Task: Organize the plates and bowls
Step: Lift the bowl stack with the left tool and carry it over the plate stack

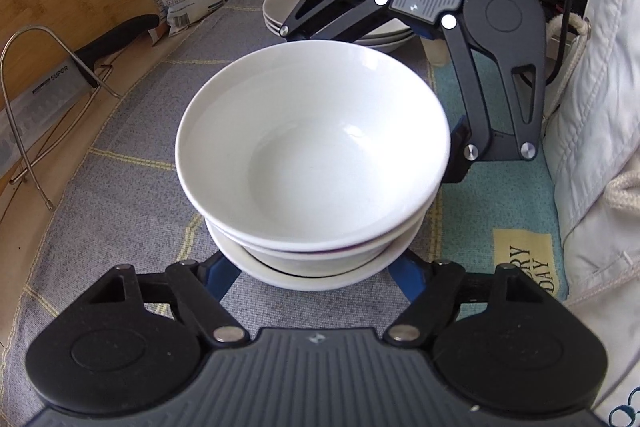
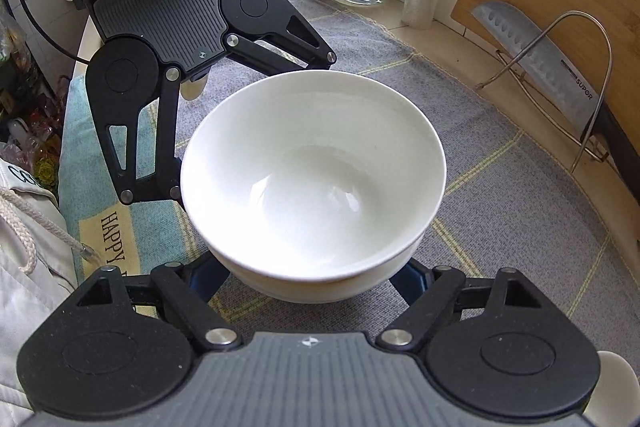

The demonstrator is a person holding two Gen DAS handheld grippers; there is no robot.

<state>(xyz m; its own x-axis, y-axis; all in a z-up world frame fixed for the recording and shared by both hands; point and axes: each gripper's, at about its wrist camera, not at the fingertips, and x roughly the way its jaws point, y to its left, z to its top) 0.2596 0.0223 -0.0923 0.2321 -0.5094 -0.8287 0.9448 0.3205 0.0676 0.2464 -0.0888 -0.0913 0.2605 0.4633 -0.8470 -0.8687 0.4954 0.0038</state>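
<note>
Both grippers clamp the white bowl stack (image 1: 312, 155) low on opposite sides.
Left gripper (image 1: 316, 269) fingers pinch the bottom bowl's wall; right gripper (image 2: 312, 277) does likewise from the far side. Stack sits mid grey mat (image 1: 120, 131), in front of the plate stack (image 1: 288, 11). Glazed ceramic: heavy, slippery, breakable; grip low, keep level.

Left wrist view: steeply down and close on the stacked white bowls (image 1: 312, 147) at frame centre, with the right hand-held gripper (image 1: 400, 99) at upper right. Right wrist view: same bowls (image 2: 316, 183) from the opposite side, equally near, left hand-held gripper (image 2: 224, 131) upper left.
</note>
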